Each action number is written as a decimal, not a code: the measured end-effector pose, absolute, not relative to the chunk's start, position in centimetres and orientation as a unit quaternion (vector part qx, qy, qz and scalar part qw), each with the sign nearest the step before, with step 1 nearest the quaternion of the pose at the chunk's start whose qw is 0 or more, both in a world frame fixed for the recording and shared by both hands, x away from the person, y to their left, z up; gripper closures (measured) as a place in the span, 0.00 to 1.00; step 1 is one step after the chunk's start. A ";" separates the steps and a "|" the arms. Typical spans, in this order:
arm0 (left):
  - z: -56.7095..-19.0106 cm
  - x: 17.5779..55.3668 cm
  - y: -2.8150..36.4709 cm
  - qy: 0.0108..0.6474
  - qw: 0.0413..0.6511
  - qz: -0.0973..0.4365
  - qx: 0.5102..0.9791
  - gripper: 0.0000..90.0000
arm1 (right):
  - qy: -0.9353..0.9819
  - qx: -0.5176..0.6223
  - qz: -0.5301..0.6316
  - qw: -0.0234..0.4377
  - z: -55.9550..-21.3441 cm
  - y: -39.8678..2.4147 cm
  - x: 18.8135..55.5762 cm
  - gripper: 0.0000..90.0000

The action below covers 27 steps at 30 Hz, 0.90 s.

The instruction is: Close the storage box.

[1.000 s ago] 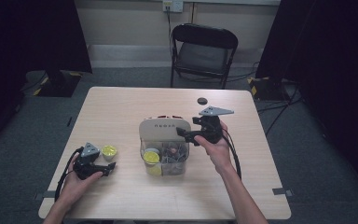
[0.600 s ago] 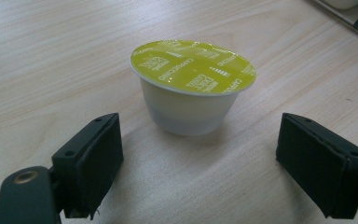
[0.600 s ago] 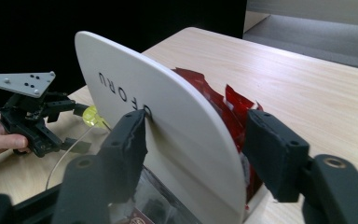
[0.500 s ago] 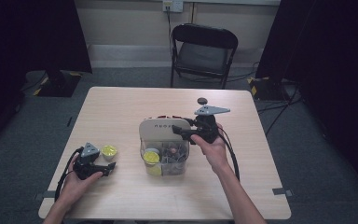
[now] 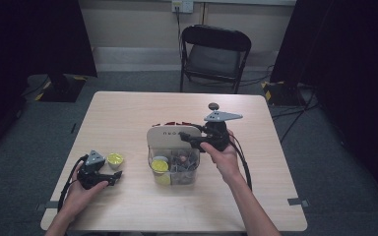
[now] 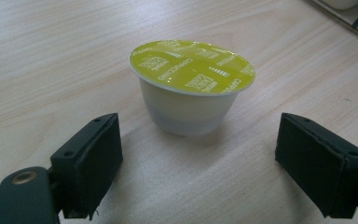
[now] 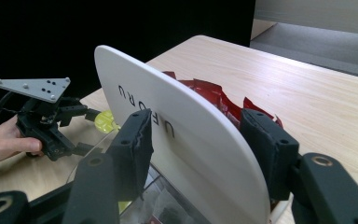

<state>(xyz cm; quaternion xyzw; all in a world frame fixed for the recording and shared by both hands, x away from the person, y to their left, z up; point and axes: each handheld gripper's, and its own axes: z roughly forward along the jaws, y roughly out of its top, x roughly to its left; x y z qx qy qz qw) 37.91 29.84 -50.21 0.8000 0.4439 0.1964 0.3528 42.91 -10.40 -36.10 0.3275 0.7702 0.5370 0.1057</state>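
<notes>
- The white panel (image 7: 186, 140) stands upright at the back of a clear box (image 5: 174, 167) in the middle of the table (image 5: 128, 118); its lower edge runs out of the right gripper view.
- The right gripper (image 7: 193, 140) has just been closing, and its jaws now sit either side of the panel. The near pad looks pressed on the lettered face; the far pad's contact is hidden behind the panel.
- Lettering on the panel is partly covered by the near jaw.
- Red packets (image 7: 214, 95) peek out behind the panel, mostly hidden.
- The box's contents are hard to make out in the high view, apart from a yellow lid (image 5: 159, 165).
- The left gripper (image 6: 198, 154) rests low with jaws spread wide, a yellow-lidded capsule (image 6: 192, 86) just ahead, untouched.
- A small dark round object (image 5: 213, 105) beyond the right hand (image 5: 224, 157) is too small to identify.
</notes>
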 end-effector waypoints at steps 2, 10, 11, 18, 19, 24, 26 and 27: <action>-50.2 37.9 29.8 0.445 0.354 0.196 0.799 0.16 | 0.770 0.328 0.537 0.105 -36.1 -10.4 42.9 0.50; -50.2 37.9 29.8 0.444 0.353 0.196 0.800 0.16 | 0.772 0.317 0.540 0.103 -35.7 -10.1 42.6 0.51; -50.2 37.9 29.8 0.444 0.353 0.196 0.800 0.16 | 0.772 0.317 0.541 0.103 -35.7 -10.1 42.5 0.51; -50.2 37.9 29.8 0.444 0.353 0.196 0.800 0.16 | 0.773 0.314 0.541 0.102 -35.6 -10.1 42.4 0.51; -50.2 37.9 29.8 0.444 0.353 0.196 0.800 0.16 | 0.774 0.314 0.540 0.102 -35.6 -10.0 42.2 0.51; -50.2 37.9 29.8 0.444 0.353 0.196 0.800 0.16 | 0.772 0.319 0.541 0.101 -35.5 -10.1 42.0 0.51; -50.2 37.9 29.8 0.445 0.353 0.196 0.799 0.16 | 0.771 0.319 0.542 0.100 -35.5 -10.2 42.0 0.51; -50.2 37.9 29.8 0.444 0.353 0.196 0.800 0.16 | 0.771 0.320 0.542 0.099 -35.5 -10.2 42.0 0.51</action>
